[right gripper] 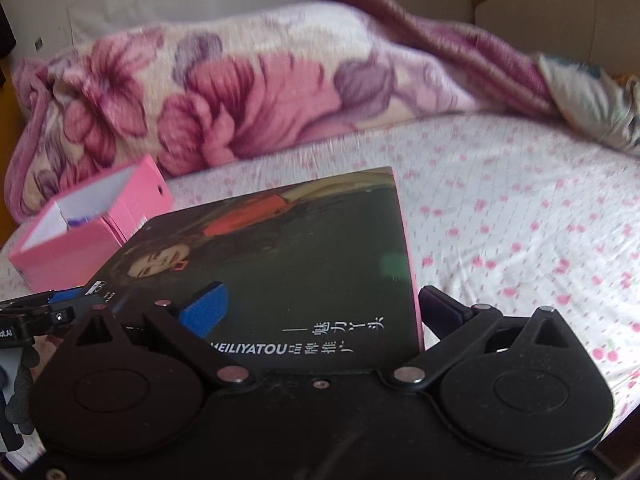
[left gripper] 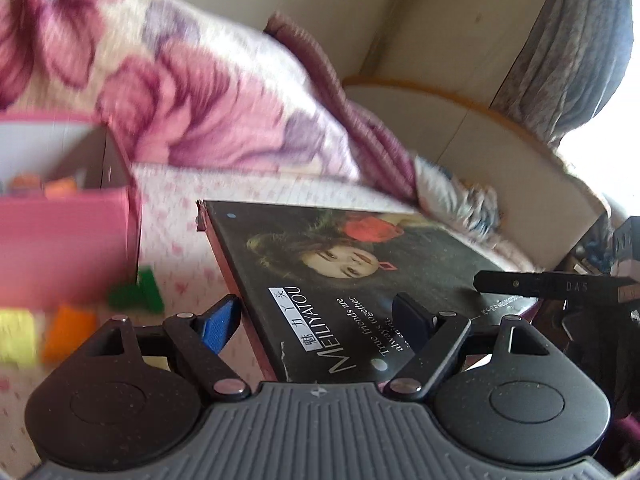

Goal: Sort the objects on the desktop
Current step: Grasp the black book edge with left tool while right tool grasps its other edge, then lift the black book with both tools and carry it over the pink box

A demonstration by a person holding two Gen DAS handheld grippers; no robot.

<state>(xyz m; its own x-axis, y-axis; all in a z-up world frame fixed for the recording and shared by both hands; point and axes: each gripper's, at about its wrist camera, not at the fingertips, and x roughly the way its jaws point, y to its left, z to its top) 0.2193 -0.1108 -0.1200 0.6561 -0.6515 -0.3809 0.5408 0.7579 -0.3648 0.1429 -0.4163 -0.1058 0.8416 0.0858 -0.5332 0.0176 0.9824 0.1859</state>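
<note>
A dark box lid (left gripper: 360, 272) printed with a woman's face and "MEILIYATOU" sits between both grippers above the bed. My left gripper (left gripper: 320, 312) has its blue pads on either side of the lid's near edge and grips it. My right gripper (right gripper: 320, 308) holds the opposite edge of the same lid (right gripper: 280, 264). The other gripper's tip shows at the right of the left wrist view (left gripper: 552, 284) and at the left of the right wrist view (right gripper: 44, 308). A pink open box (right gripper: 80, 232) stands on the bed to the left, with small items inside; it also shows in the left wrist view (left gripper: 64, 240).
Green (left gripper: 140, 292), orange (left gripper: 68, 332) and yellow (left gripper: 16, 332) blocks lie on the flowered sheet (right gripper: 520, 220) near the pink box. A rolled floral blanket (right gripper: 240, 92) runs along the back. A headboard (left gripper: 480, 128) and curtain (left gripper: 568, 52) are at the right.
</note>
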